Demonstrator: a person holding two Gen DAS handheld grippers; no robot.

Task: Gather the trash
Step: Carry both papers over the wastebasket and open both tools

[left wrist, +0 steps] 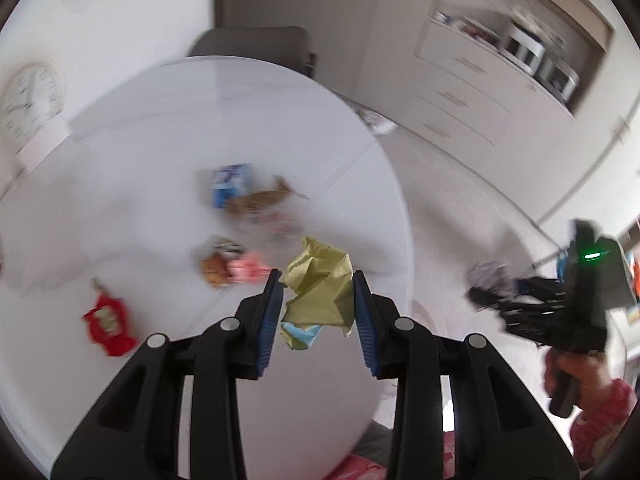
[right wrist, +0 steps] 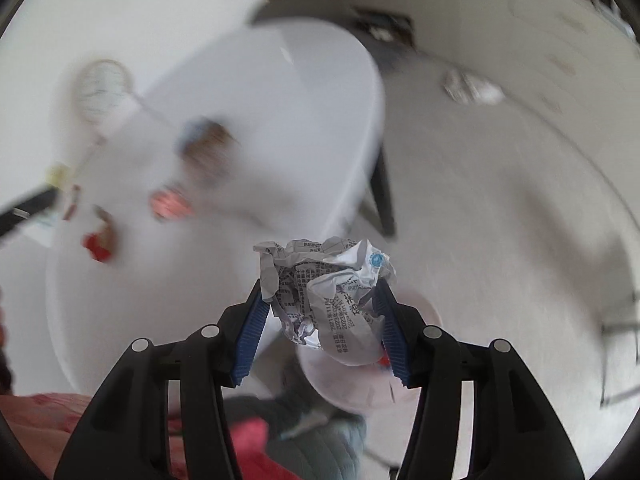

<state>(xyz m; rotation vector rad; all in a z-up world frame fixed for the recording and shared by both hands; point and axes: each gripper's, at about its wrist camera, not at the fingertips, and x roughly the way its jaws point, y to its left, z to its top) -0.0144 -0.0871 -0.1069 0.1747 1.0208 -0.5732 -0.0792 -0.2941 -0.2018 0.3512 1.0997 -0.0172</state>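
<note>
My left gripper (left wrist: 317, 280) is shut on a crumpled yellow-green paper (left wrist: 316, 304), held above the near edge of the round white table (left wrist: 160, 152). In the right wrist view my right gripper (right wrist: 321, 286) is shut on a crumpled white printed wrapper (right wrist: 336, 284), held beyond the table's edge over the floor. Under it stands a pale round container (right wrist: 344, 384). Several pieces of trash lie on the table: a red wrapper (left wrist: 106, 322), a blue carton (left wrist: 232, 184), a brown wrapper (left wrist: 260, 200) and pink and orange wrappers (left wrist: 232, 266). The left view also shows the right gripper (left wrist: 486, 292) with a hand (left wrist: 576, 372) on it.
A grey chair (left wrist: 248, 46) stands behind the table and a white drawer cabinet (left wrist: 460, 92) lines the far wall. A round clock (left wrist: 32, 100) leans at the left. A dark table leg (right wrist: 382, 196) reaches the light floor (right wrist: 500, 220).
</note>
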